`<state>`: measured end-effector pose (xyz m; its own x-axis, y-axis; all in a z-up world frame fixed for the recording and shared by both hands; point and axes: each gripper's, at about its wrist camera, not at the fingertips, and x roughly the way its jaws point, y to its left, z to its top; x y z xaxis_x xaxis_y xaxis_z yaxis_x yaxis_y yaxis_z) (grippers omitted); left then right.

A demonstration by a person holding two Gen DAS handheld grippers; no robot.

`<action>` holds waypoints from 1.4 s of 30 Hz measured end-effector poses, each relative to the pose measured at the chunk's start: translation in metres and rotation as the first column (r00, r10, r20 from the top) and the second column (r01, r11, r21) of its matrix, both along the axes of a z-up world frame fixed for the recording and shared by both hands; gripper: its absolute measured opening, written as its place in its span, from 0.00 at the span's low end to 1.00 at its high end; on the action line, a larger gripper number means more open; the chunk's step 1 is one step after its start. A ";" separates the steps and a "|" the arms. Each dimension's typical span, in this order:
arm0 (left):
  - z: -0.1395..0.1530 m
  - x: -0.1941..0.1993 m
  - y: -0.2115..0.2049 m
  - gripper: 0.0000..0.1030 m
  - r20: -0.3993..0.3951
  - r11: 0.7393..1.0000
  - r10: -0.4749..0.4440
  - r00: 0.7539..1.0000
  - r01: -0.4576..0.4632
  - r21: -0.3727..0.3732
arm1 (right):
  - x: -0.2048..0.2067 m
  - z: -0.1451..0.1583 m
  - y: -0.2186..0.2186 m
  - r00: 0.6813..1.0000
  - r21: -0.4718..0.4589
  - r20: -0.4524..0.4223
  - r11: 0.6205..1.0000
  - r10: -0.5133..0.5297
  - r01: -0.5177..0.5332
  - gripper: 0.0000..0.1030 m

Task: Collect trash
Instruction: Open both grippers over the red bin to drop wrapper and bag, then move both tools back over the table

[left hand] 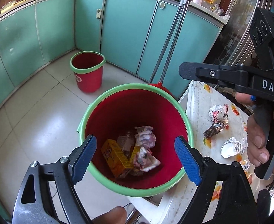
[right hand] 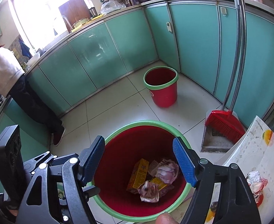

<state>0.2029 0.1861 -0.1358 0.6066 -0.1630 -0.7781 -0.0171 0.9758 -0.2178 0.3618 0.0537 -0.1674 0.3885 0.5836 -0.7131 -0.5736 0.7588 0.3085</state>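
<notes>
The left tongs are held pointing steeply downward, their blue pads spread wide with nothing pressed between them. The right tongs are angled down likewise, jaws parted and empty. The right hand is seen wrapped around its handle.

Bright daylight from an overexposed window; sharp centre, fisheye-warped edges.

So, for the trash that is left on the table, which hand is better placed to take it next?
Probably the right. Both grippers, left and right, hang open and empty over the near red bin. The crumpled wrapper, small dark carton and white cup lie on the table, on the right gripper's side.
</notes>
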 end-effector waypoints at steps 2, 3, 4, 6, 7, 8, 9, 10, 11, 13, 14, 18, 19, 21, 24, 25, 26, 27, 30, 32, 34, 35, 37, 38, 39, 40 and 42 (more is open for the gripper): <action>0.003 -0.002 -0.002 0.83 0.007 1.000 0.001 1.000 -0.001 -0.001 | -0.007 0.004 -0.007 1.000 0.009 0.002 1.000 -0.007 0.007 0.73; 0.006 -0.004 -0.003 0.84 0.011 1.000 0.000 1.000 0.000 0.001 | -0.012 0.007 -0.012 1.000 0.012 0.005 1.000 -0.015 0.015 0.73; 0.008 -0.005 -0.005 0.84 0.015 1.000 -0.002 1.000 0.002 0.001 | -0.015 0.010 -0.018 1.000 0.019 0.005 1.000 -0.023 0.023 0.73; 0.014 -0.009 -0.009 0.90 0.026 1.000 -0.009 1.000 0.009 0.008 | -0.026 0.017 -0.031 0.999 0.033 0.006 0.999 -0.042 0.042 0.73; 0.018 -0.011 -0.011 0.98 0.034 1.000 -0.013 0.999 0.012 0.014 | -0.032 0.021 -0.039 0.998 0.036 0.011 0.998 -0.056 0.055 0.73; 0.023 -0.014 -0.015 1.00 0.044 1.000 -0.016 0.999 0.015 0.021 | -0.040 0.026 -0.047 0.997 0.039 0.016 0.997 -0.071 0.070 0.74; 0.027 -0.017 -0.019 1.00 0.050 0.999 -0.021 0.999 0.019 0.030 | -0.048 0.032 -0.055 0.996 0.042 0.022 0.996 -0.085 0.084 0.76; 0.032 -0.020 -0.024 1.00 0.057 0.999 -0.026 0.998 0.024 0.037 | -0.057 0.037 -0.065 0.994 0.044 0.031 0.994 -0.101 0.100 0.80; 0.036 -0.022 -0.028 1.00 0.064 0.999 -0.033 0.997 0.030 0.042 | -0.066 0.043 -0.075 0.992 0.041 0.042 0.992 -0.118 0.116 0.82; 0.045 -0.028 -0.040 1.00 0.077 0.998 -0.049 0.996 0.045 0.049 | -0.085 0.052 -0.097 0.985 0.028 0.063 0.987 -0.163 0.161 0.84; 0.049 -0.031 -0.046 1.00 0.082 0.997 -0.060 0.995 0.056 0.052 | -0.095 0.057 -0.107 0.981 0.023 0.070 0.983 -0.183 0.182 0.85; 0.060 -0.043 -0.078 1.00 0.101 0.992 -0.109 0.989 0.101 0.081 | -0.136 0.067 -0.158 0.942 -0.038 0.122 0.947 -0.311 0.318 0.99; 0.061 -0.046 -0.087 1.00 0.101 0.990 -0.121 0.988 0.112 0.085 | -0.146 0.070 -0.171 0.932 -0.043 0.132 0.937 -0.337 0.346 0.99; 0.063 -0.052 -0.102 1.00 0.097 0.987 -0.141 0.985 0.132 0.088 | -0.165 0.073 -0.199 0.913 -0.063 0.137 0.916 -0.385 0.396 0.99; 0.066 -0.063 -0.127 1.00 0.090 0.982 -0.173 0.981 0.164 0.097 | -0.192 0.077 -0.238 0.887 -0.088 0.148 0.887 -0.438 0.453 0.99; 0.067 -0.067 -0.136 1.00 0.088 0.979 -0.186 0.979 0.177 0.101 | -0.201 0.078 -0.251 0.875 -0.096 0.154 0.875 -0.459 0.476 0.99; 0.067 -0.072 -0.146 1.00 0.087 0.976 -0.199 0.976 0.190 0.104 | -0.210 0.078 -0.263 0.863 -0.105 0.155 0.861 -0.480 0.498 0.99; 0.067 -0.075 -0.154 1.00 0.085 0.973 -0.215 0.973 0.206 0.107 | -0.217 0.078 -0.274 0.855 -0.110 0.152 0.851 -0.497 0.514 0.99; 0.065 -0.086 -0.183 1.00 0.072 0.961 -0.262 0.962 0.253 0.116 | -0.238 0.074 -0.307 0.830 -0.121 0.133 0.822 -0.542 0.556 0.99; 0.063 -0.093 -0.200 1.00 0.061 0.951 -0.294 0.954 0.285 0.118 | -0.250 0.069 -0.327 0.814 -0.130 0.124 0.804 -0.567 0.580 0.99; 0.059 -0.100 -0.220 1.00 0.048 0.939 -0.327 0.944 0.319 0.128 | -0.261 0.064 -0.343 0.800 -0.144 0.119 0.787 -0.588 0.600 0.99; 0.057 -0.104 -0.230 1.00 0.040 0.931 -0.347 0.937 0.339 0.133 | -0.267 0.060 -0.352 0.794 -0.147 0.113 0.780 -0.597 0.608 0.99; 0.052 -0.111 -0.250 1.00 0.027 0.915 -0.384 0.923 0.377 0.143 | -0.276 0.055 -0.366 0.783 -0.151 0.102 0.768 -0.614 0.622 0.99; 0.048 -0.114 -0.260 1.00 0.016 0.907 -0.401 0.916 0.394 0.149 | -0.279 0.052 -0.373 0.779 -0.155 0.097 0.764 -0.619 0.626 0.99; 0.043 -0.117 -0.269 1.00 0.003 0.900 -0.414 0.910 0.409 0.154 | -0.282 0.049 -0.378 0.776 -0.161 0.092 0.760 -0.624 0.630 0.99; 0.038 -0.119 -0.278 1.00 -0.012 0.892 -0.427 0.904 0.424 0.158 | -0.285 0.047 -0.383 0.774 -0.167 0.089 0.757 -0.627 0.632 0.99; 0.026 -0.123 -0.291 1.00 -0.042 0.880 -0.446 0.894 0.446 0.160 | -0.292 0.041 -0.393 0.768 -0.176 0.087 0.749 -0.635 0.639 0.99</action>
